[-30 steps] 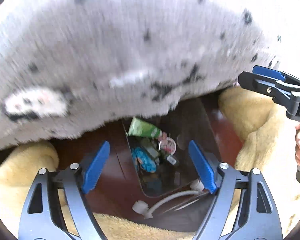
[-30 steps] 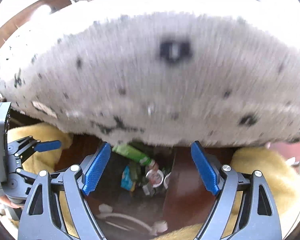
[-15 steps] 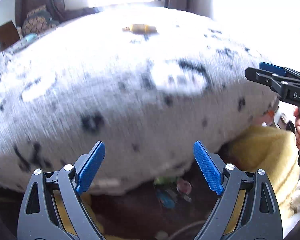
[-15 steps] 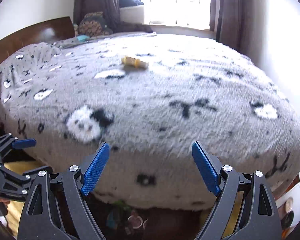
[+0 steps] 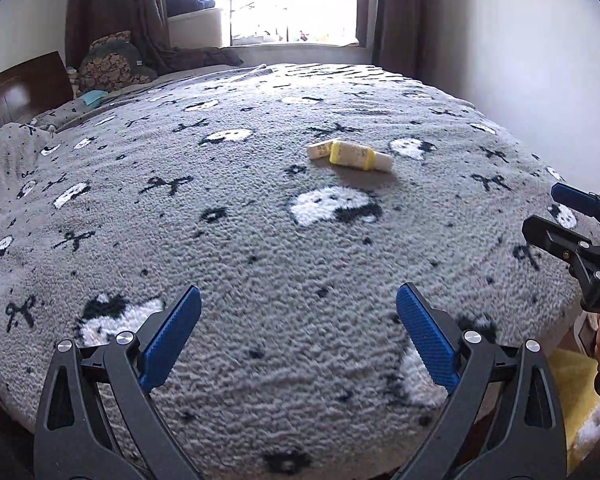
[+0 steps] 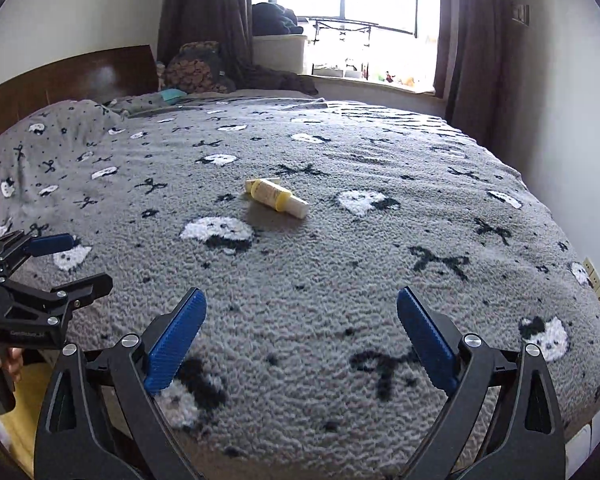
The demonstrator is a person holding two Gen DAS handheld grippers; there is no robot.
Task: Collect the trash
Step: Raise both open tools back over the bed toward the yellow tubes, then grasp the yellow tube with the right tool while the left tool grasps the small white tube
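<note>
A small yellow and white bottle (image 5: 358, 155) lies on its side on the grey patterned bed cover (image 5: 259, 248), with a second small white piece (image 5: 318, 149) touching its left end. The bottle also shows in the right wrist view (image 6: 277, 196). My left gripper (image 5: 297, 328) is open and empty, over the near edge of the bed, well short of the bottle. My right gripper (image 6: 300, 330) is open and empty, likewise near the bed's front edge. Each gripper shows at the side of the other's view, the right one (image 5: 576, 220) and the left one (image 6: 55, 260).
A wooden headboard (image 6: 71, 76) stands at the left with pillows (image 6: 197, 68) beside it. A window (image 6: 364, 16) with dark curtains is at the back. A white wall (image 6: 560, 100) runs along the right. A yellow fluffy rug (image 5: 572, 380) lies below the bed's edge.
Both grippers have risen from the trash bin on the floor beside the bed up to the level of the bed top. The bin has dropped out of view and the bottle has come into view.
</note>
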